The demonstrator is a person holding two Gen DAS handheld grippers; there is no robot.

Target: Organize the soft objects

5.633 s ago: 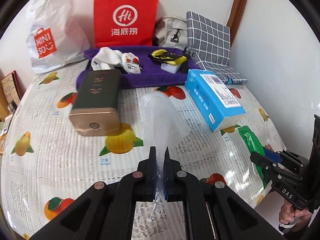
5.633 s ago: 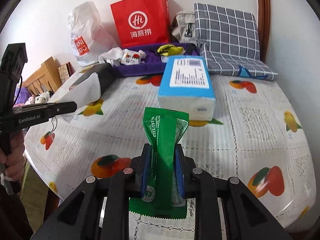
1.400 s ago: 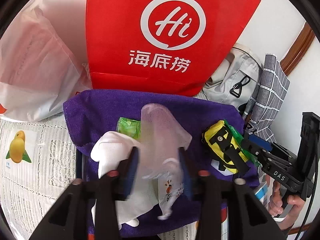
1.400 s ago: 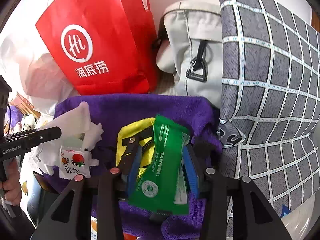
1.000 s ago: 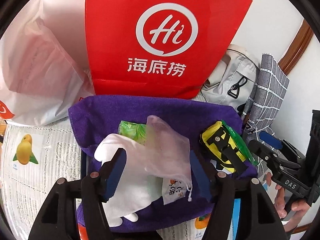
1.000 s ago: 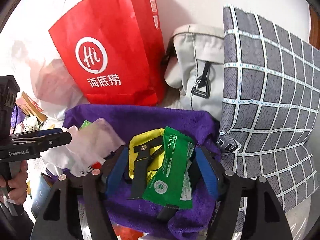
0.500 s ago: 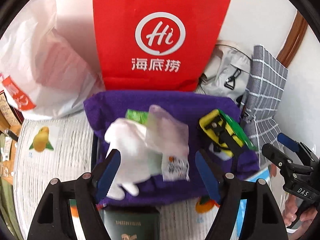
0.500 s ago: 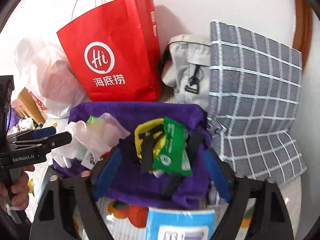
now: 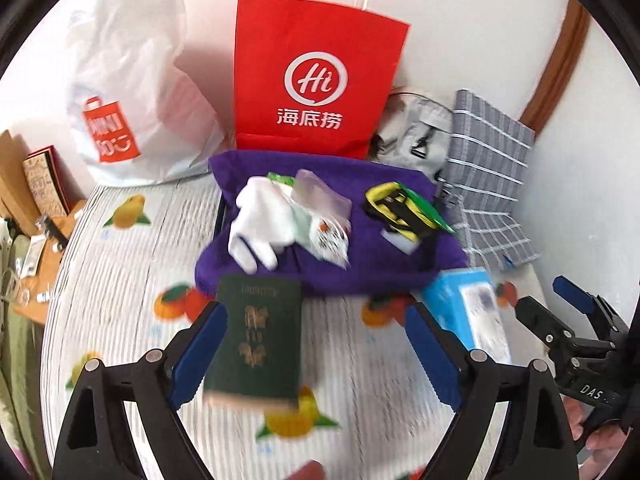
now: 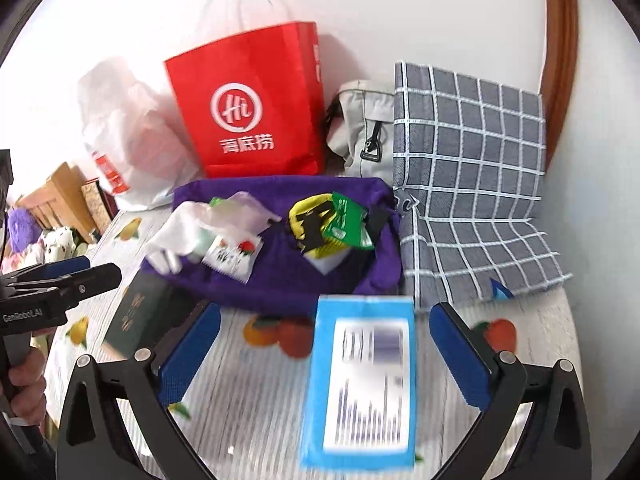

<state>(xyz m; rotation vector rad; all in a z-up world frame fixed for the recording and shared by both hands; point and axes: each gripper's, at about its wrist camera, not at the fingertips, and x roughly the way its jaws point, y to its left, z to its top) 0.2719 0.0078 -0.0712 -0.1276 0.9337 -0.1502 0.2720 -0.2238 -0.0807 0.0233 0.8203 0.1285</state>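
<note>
Both packets released | left gripper (image 9: 314, 350), right gripper (image 10: 324, 354): fingers opening, empty

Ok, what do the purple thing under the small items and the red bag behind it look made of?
Purple mat: soft fabric, probably fleece or towelling; matte, fuzzy, with rumpled, rolled edges. Red bag: likely coated paper; stiff flat sides, sharp creases, slight sheen, white twisted-cord handles.

Both tongs (image 9: 312, 344) (image 10: 324, 354) opening (empty).
</note>
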